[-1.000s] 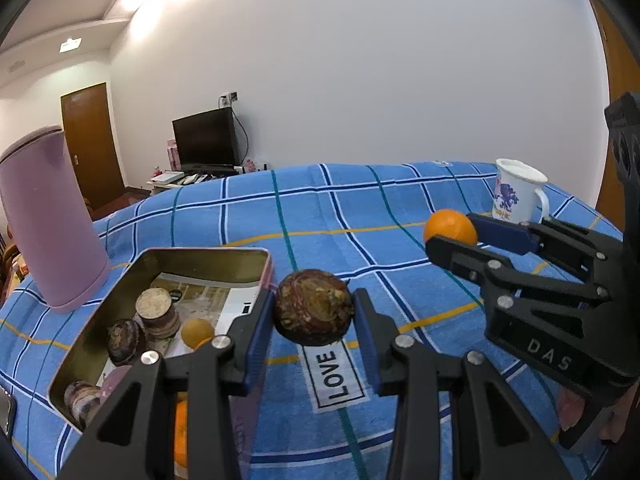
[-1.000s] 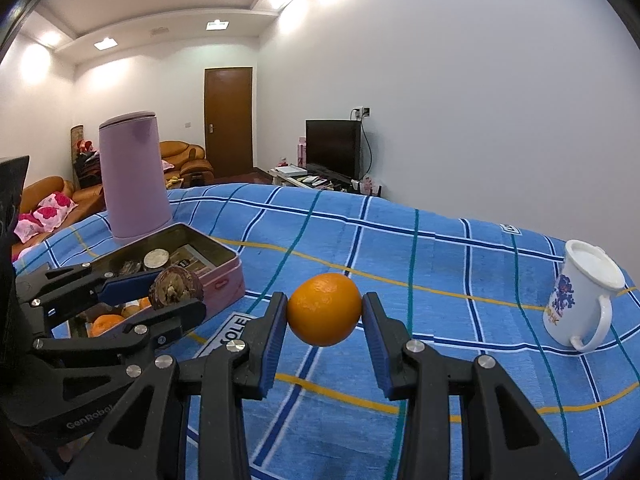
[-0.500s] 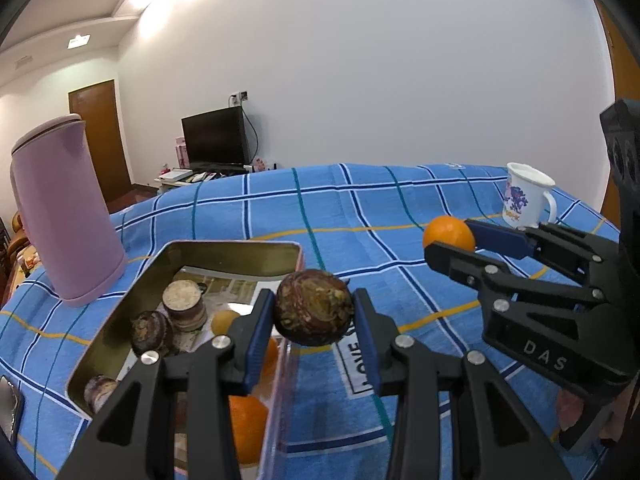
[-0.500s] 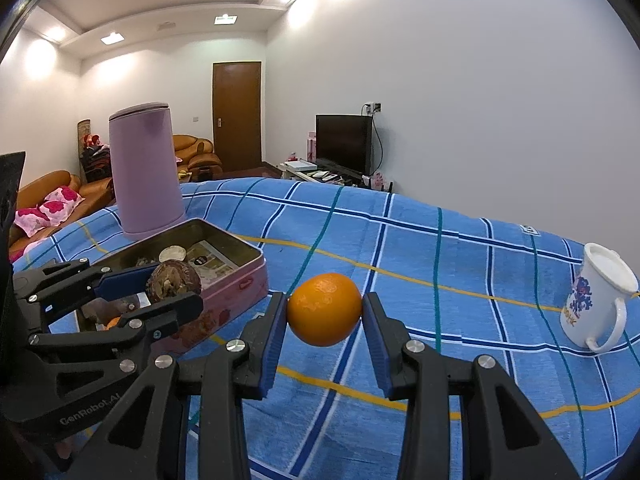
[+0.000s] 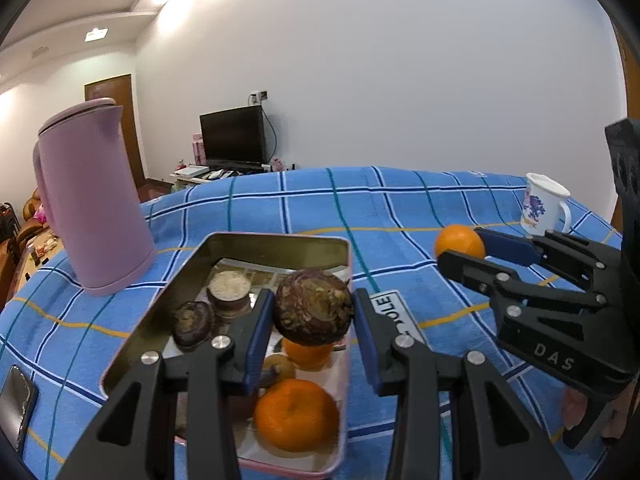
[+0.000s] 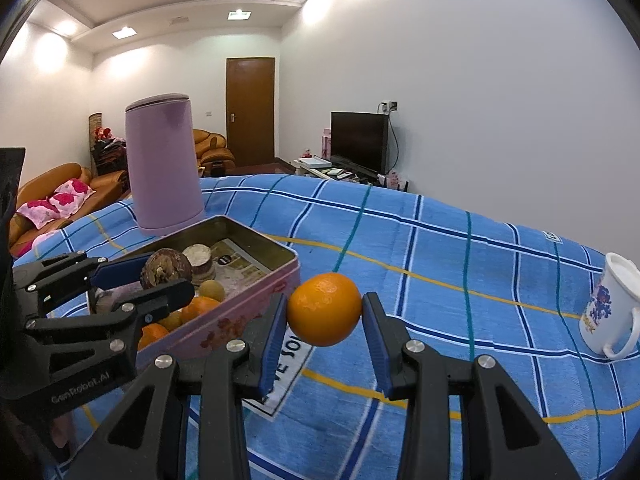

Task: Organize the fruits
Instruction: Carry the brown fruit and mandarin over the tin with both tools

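Note:
My left gripper (image 5: 314, 312) is shut on a dark brown round fruit (image 5: 313, 307), held above the right side of an open pink tin (image 5: 276, 240). Inside the tin lie oranges (image 5: 296, 420), a small yellowish fruit, brown fruits (image 5: 193, 322) and a round white-topped one (image 5: 230, 288). In the right wrist view my right gripper (image 6: 325, 312) is shut on an orange (image 6: 325, 309), held in the air just right of the tin (image 6: 256, 300). The left gripper (image 6: 160, 278) with its brown fruit (image 6: 166, 269) shows there over the tin. The right gripper's orange (image 5: 459, 242) appears at the right of the left wrist view.
A tall lilac jug (image 5: 94, 200) stands left of and behind the tin on the blue checked cloth (image 5: 320, 208). A white printed mug (image 6: 610, 308) sits at the far right. A dark phone (image 5: 16, 404) lies at the cloth's near left edge. A "LOVE" label (image 5: 394, 314) lies beside the tin.
Both grippers have shifted left toward the tin, each keeping its fruit. The brown fruit now hangs over the tin's right side, and the orange has come up next to the tin's wall.

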The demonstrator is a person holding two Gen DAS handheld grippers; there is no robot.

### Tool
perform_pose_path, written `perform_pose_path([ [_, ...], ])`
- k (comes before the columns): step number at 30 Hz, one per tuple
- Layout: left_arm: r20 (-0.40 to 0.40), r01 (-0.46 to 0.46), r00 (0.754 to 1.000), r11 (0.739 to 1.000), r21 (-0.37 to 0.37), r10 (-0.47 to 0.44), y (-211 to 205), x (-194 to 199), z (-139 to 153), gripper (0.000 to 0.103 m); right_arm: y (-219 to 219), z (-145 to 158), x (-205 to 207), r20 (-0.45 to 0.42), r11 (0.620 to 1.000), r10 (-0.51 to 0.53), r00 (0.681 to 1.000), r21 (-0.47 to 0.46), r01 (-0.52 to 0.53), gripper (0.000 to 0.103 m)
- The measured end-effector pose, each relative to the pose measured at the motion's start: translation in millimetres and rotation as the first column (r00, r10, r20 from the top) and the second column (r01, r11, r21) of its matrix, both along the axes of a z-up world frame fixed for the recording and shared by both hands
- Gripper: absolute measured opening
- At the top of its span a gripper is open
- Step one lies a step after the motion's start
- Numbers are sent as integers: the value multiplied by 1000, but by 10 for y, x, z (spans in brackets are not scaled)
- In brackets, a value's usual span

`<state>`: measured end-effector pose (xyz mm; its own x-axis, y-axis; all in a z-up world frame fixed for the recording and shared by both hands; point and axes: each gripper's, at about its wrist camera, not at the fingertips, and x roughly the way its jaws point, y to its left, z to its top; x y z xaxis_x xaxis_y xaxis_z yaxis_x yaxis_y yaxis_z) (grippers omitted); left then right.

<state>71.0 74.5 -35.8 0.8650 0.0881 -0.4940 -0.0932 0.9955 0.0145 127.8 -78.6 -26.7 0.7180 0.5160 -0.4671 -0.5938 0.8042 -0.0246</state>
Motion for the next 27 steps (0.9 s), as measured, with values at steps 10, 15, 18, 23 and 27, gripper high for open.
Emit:
perform_pose_path([
  [10,-10,-35,999,999,-6,35,171,-28,-22,41,177,37,-26,-5,999,44,999,2,-44,40],
  [15,-4,-53,999,999,-7,53,258,-64,-21,41,263,41,-39,-6,998,59,998,2,-59,40],
  [18,-1,-62,998,998,-12,62,315,-85,-15,41,317,40,-50,-6,998,68,998,-1,-68,40],
  [23,-3,-82,997,996,-18,82,424,-100,-26,41,425,56,-62,-5,996,87,996,-2,-87,40],
  [27,-2,-99,995,995,-23,99,505,-113,-24,41,513,63,-78,-3,995,102,995,-1,-102,40],
])
